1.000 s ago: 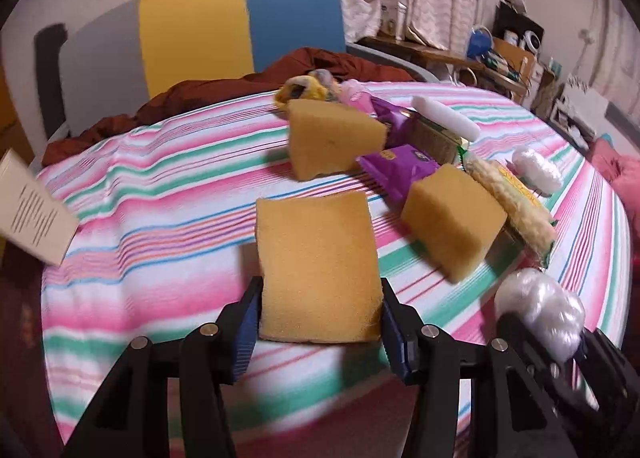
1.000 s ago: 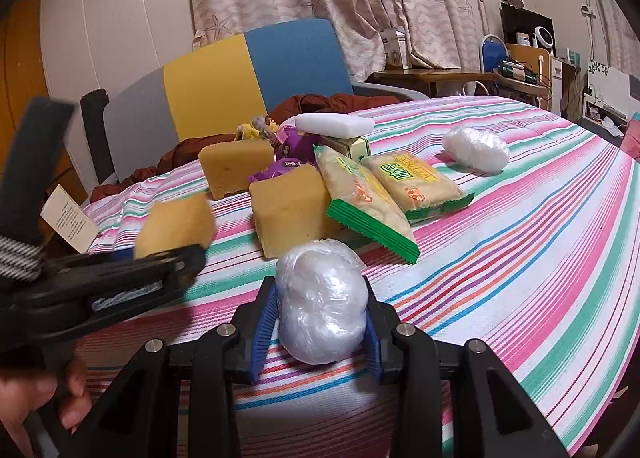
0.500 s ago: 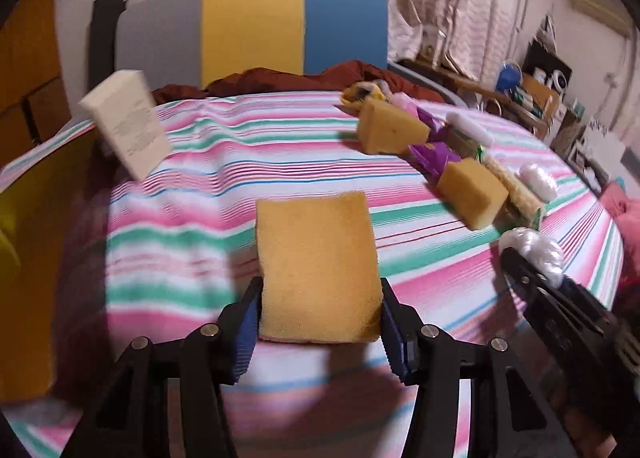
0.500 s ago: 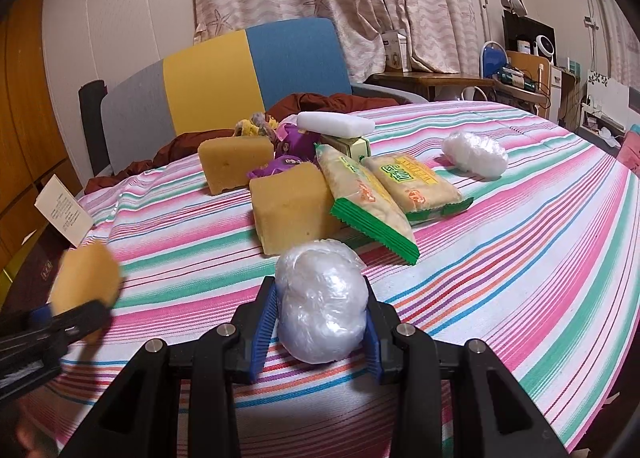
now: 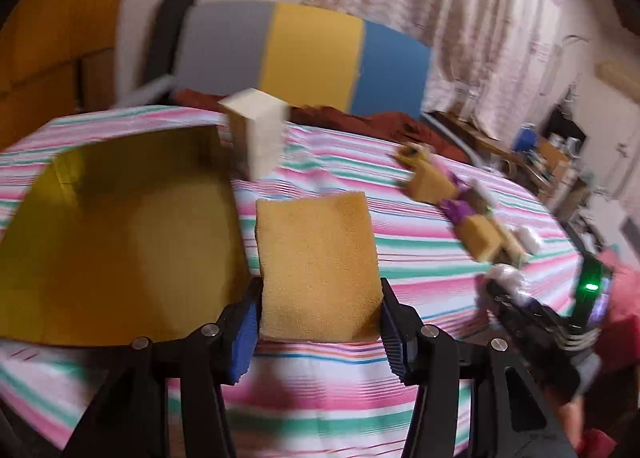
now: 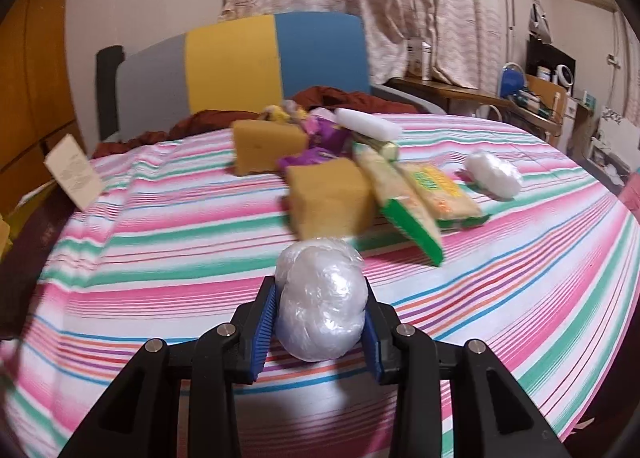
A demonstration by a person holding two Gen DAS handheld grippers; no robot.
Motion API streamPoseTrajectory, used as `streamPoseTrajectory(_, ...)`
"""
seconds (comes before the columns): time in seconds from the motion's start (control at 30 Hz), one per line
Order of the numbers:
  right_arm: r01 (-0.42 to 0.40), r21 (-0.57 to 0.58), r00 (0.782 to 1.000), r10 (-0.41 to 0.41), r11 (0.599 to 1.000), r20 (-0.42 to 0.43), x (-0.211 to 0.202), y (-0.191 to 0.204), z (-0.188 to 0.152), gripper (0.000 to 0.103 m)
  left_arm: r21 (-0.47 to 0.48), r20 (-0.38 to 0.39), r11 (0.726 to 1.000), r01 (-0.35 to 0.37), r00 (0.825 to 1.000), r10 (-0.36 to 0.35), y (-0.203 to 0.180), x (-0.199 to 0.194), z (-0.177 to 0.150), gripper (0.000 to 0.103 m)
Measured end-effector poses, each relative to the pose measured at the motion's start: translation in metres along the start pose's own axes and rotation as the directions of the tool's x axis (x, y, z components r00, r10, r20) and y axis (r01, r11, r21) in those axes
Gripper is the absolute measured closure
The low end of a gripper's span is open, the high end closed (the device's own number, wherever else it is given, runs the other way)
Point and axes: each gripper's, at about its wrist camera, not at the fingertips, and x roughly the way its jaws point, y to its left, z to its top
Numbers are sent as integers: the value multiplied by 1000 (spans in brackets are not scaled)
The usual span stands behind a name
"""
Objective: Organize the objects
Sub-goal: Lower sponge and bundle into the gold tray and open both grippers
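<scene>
My left gripper [image 5: 318,328] is shut on a yellow sponge [image 5: 316,264] and holds it above the striped tablecloth, just right of an open yellow box [image 5: 116,242]. My right gripper [image 6: 320,332] is shut on a white plastic-wrapped ball [image 6: 320,302] above the cloth; it also shows in the left wrist view [image 5: 506,282]. Two more yellow sponges [image 6: 328,202] [image 6: 266,144], snack packets [image 6: 404,198], a white bar [image 6: 368,124], purple packets [image 6: 320,138] and a second white wrapped ball [image 6: 494,174] lie in a cluster on the table.
A cream carton [image 5: 256,130] stands at the box's far right corner. A grey, yellow and blue chair [image 6: 240,66] with a brown cloth [image 6: 332,98] stands behind the table. A cluttered desk [image 6: 520,98] is at the right. The table edge curves off on the right.
My left gripper has swung left with the sponge, and the yellow box has come into its view. My right gripper still holds the ball and has shifted a little.
</scene>
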Motion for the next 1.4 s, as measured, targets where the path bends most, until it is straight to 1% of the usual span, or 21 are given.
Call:
streamPoseTrajectory(0.07,-40,-18,999,41,999,21,-10,15,4,65,-34,16,999,23,1000,-23,12,-10,2,49)
streamPoseTrajectory(0.2,-142,-31,988,144,989,51,-27,46,17,65,-122,35,992,30,999,-26,42,-26,8,49)
streamPoseTrajectory(0.27,-217,-48,975,219,975,47,-35,67,24,65,-134,38,991,-16,999,21,57,-32,12,49)
streamPoseTrajectory(0.3,-239,-59,969,242,969,45,-37,76,25,65,-143,35,989,-48,998,53,67,-34,13,49)
streamPoseTrajectory(0.33,-272,-75,960,275,960,45,-41,86,27,65,-153,28,986,-71,997,76,76,-34,15,48)
streamPoseTrajectory(0.4,-352,-114,933,358,929,29,-50,113,33,65,-176,6,977,-119,992,122,95,-33,15,48)
streamPoseTrajectory(0.43,-378,-127,923,384,917,18,-52,123,34,65,-190,-12,970,-150,989,150,107,-32,15,48)
streamPoseTrajectory(0.5,-440,-144,896,444,887,-6,-56,147,36,65,-204,-49,957,-207,978,202,126,-30,14,48)
streamPoseTrajectory(0.57,-506,-152,862,505,849,-45,-57,169,36,65,-216,-94,939,-268,963,253,147,-26,11,48)
streamPoseTrajectory(0.63,-544,-161,839,538,824,-81,-56,191,34,65,-230,-132,924,-307,950,283,165,-23,7,48)
streamPoseTrajectory(0.7,-569,-175,822,559,803,-106,-56,208,32,65,-238,-157,913,-331,941,301,176,-22,3,48)
streamPoseTrajectory(0.77,-583,-201,812,568,787,-129,-56,225,30,65,-250,-166,901,-355,932,321,187,-24,1,48)
streamPoseTrajectory(0.9,-617,-203,787,594,760,-168,-55,243,28,65,-251,-187,883,-396,915,357,198,-25,-2,45)
streamPoseTrajectory(0.93,-625,-202,780,599,754,-180,-53,249,28,65,-256,-192,880,-401,913,360,201,-25,-3,42)
streamPoseTrajectory(1.0,-638,-201,770,605,744,-204,-47,263,27,65,-283,-185,874,-395,917,354,204,-31,-5,28)
streamPoseTrajectory(1.03,-641,-201,767,606,741,-211,-47,266,27,65,-303,-170,871,-386,921,350,205,-37,-6,18)
streamPoseTrajectory(1.13,-656,-198,753,615,728,-235,-42,278,25,65,-366,-119,864,-347,938,326,209,-53,-4,16)
streamPoseTrajectory(1.23,-672,-189,737,622,716,-265,-38,287,21,64,-435,-47,835,-336,935,352,214,-76,-2,6)
streamPoseTrajectory(1.3,-683,-182,725,627,707,-284,-36,294,20,64,-484,5,820,-304,937,350,218,-92,-2,4)
streamPoseTrajectory(1.37,-693,-176,714,631,699,-302,-33,302,18,64,-531,43,795,-292,928,370,224,-105,0,2)
streamPoseTrajectory(1.4,-702,-172,704,637,691,-314,-31,307,17,64,-546,53,784,-294,922,383,226,-109,0,2)
